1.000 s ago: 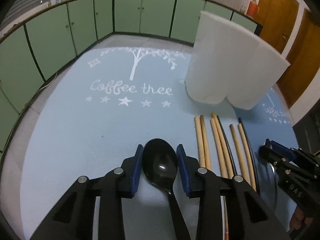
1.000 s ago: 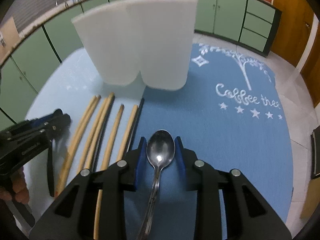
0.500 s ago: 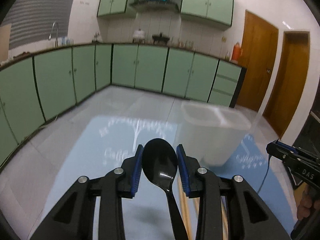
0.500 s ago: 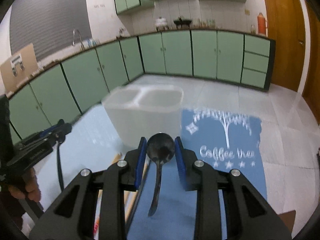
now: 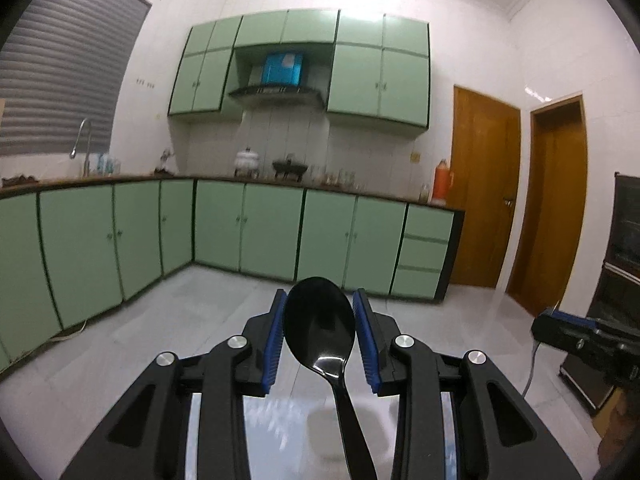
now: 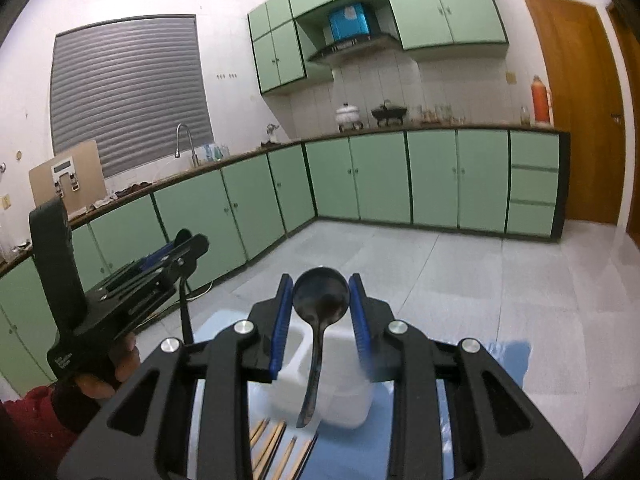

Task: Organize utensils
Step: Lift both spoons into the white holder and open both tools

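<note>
Spoons are up above the white holder (image 6: 320,380). My left jaws hold the black spoon (image 5: 319,322) by its bowl, my right jaws the metal spoon (image 6: 321,300). Both look light, stiff and slippery.

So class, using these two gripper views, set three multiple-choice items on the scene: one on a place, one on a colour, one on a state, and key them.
1. Where is the white holder in the right view?
A. below the right gripper
B. on the counter
C. by the door

2. What colour is the spoon in the left gripper?
A. white
B. black
C. red

3. What state is the right gripper in?
A. empty and wide open
B. shut on chopsticks
C. shut on a spoon

Key: 1 A, the holder shows under the fingers, beyond the chopsticks. 2 B, its bowl is glossy black. 3 C, the metal spoon sits clamped between the blue pads.
</note>
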`<action>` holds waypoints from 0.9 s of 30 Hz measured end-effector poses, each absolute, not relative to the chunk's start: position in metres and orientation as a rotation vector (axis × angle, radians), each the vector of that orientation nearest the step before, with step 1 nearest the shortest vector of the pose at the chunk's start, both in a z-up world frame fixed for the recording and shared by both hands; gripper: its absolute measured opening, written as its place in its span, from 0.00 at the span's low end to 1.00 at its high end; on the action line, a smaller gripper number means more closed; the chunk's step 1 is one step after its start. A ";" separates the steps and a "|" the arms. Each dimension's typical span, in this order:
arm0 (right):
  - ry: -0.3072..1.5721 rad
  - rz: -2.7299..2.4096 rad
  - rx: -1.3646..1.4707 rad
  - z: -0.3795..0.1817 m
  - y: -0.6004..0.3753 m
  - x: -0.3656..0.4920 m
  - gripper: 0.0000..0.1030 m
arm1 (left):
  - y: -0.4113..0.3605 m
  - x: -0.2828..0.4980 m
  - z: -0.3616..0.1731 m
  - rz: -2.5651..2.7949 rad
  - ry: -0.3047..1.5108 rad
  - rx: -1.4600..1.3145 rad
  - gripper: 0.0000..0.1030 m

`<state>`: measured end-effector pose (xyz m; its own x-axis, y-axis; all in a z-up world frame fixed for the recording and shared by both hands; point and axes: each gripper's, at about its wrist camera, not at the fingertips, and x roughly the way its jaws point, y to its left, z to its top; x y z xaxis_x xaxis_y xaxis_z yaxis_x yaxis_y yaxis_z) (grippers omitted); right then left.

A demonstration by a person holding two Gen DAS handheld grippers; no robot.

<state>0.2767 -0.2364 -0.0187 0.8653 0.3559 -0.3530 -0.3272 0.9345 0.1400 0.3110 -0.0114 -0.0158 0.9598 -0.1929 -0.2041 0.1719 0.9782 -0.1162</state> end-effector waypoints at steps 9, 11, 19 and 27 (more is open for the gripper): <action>0.399 0.289 0.031 -0.047 -0.230 0.338 0.26 | -0.028 0.363 -0.042 -0.168 0.219 -0.077 0.32; 0.429 0.291 0.038 -0.061 -0.230 0.347 0.26 | -0.027 0.370 -0.055 -0.168 0.243 -0.086 0.32; 0.521 0.303 0.050 -0.100 -0.222 0.348 0.27 | -0.025 0.381 -0.093 -0.177 0.325 -0.083 0.33; 0.523 0.293 0.056 -0.099 -0.219 0.331 0.34 | -0.022 0.365 -0.097 -0.169 0.352 -0.079 0.46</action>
